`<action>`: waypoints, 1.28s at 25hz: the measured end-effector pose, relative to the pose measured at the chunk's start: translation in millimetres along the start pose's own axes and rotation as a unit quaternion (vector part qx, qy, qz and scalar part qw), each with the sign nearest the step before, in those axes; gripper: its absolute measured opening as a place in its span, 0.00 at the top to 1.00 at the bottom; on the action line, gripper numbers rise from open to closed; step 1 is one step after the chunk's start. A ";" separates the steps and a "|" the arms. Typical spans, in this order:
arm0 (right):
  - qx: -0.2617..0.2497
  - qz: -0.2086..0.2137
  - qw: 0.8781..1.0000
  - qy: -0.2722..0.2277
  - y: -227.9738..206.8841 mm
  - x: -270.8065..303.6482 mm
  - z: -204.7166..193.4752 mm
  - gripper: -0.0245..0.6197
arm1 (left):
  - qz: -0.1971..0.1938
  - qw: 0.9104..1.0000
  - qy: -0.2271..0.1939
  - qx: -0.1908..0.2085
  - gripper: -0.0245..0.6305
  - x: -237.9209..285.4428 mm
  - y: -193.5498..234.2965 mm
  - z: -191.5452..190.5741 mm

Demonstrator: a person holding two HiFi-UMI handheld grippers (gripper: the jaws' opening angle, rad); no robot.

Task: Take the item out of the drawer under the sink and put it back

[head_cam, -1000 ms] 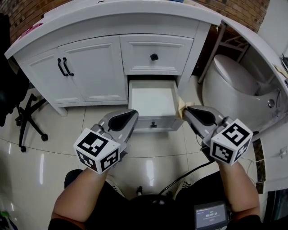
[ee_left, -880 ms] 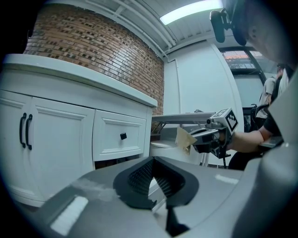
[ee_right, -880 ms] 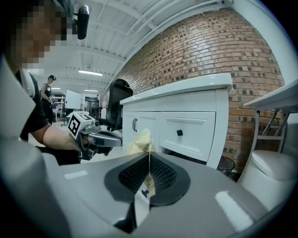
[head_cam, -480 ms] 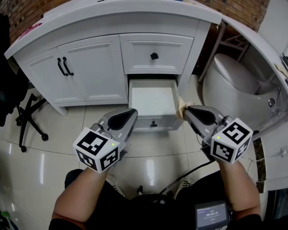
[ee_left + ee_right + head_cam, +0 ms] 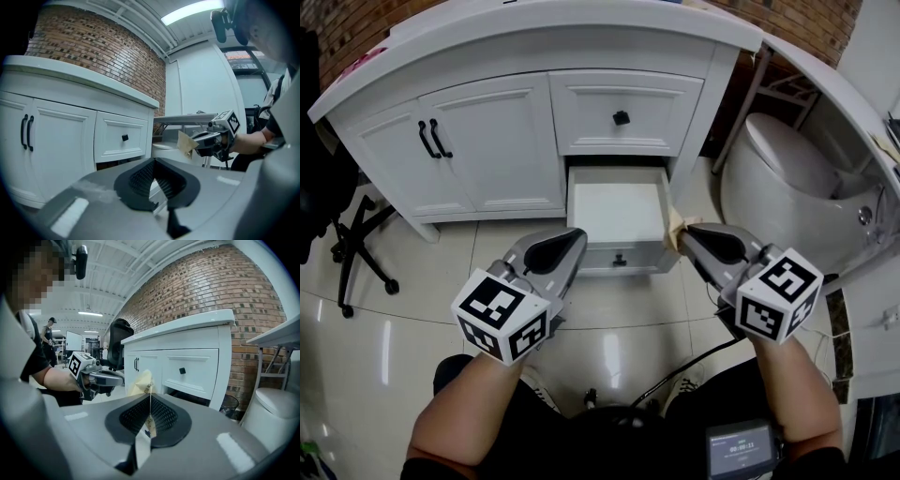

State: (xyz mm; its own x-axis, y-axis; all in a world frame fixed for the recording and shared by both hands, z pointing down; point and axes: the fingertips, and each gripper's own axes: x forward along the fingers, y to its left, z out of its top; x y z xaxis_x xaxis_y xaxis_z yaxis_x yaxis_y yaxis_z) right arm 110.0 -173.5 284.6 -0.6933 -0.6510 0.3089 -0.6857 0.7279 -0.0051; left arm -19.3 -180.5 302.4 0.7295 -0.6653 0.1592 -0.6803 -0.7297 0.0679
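Packet (image 5: 140,383) is clenched in right tongs (image 5: 686,234), out of open drawer (image 5: 617,208); return is judged due. Left tongs (image 5: 577,236) closed, empty.

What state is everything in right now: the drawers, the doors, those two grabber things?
Lower drawer: pulled open, nothing seen inside.
Upper drawer: shut.
Cabinet doors: both shut.
Left gripper: shut, empty.
Right gripper: shut on a tan paper packet, beside the open drawer.

Both bare forearms (image 5: 455,412) reach toward 12 o'clock. The grey left tool (image 5: 577,234), at 11 o'clock, has its jaws together with nothing between them. The grey right tool (image 5: 686,230), at 1 o'clock, is clamped on a tan paper packet (image 5: 142,382).
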 end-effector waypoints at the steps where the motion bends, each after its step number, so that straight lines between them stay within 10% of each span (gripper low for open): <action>1: 0.001 0.001 1.000 0.001 0.2 0.8 -1.0 0.95 | 0.000 1.000 -0.001 0.000 0.96 -0.2 -0.1 0.4; 21: -0.011 0.007 1.000 0.018 -20.3 30.4 34.7 0.94 | 0.004 1.000 -0.004 -0.005 0.96 -1.7 2.7 1.5; 32: -0.102 -0.011 0.988 0.114 -69.2 98.9 23.6 0.94 | -0.002 1.000 -0.007 -0.005 0.96 0.3 1.0 3.7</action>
State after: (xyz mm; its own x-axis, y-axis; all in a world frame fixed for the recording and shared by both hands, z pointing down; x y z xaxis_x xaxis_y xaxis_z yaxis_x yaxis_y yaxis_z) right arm 83.7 -293.2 293.0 -0.5956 -0.6183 0.5128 -0.6248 0.7578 0.1880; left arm -19.5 -182.0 298.9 0.7333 -0.6644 0.1443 -0.6778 -0.7311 0.0783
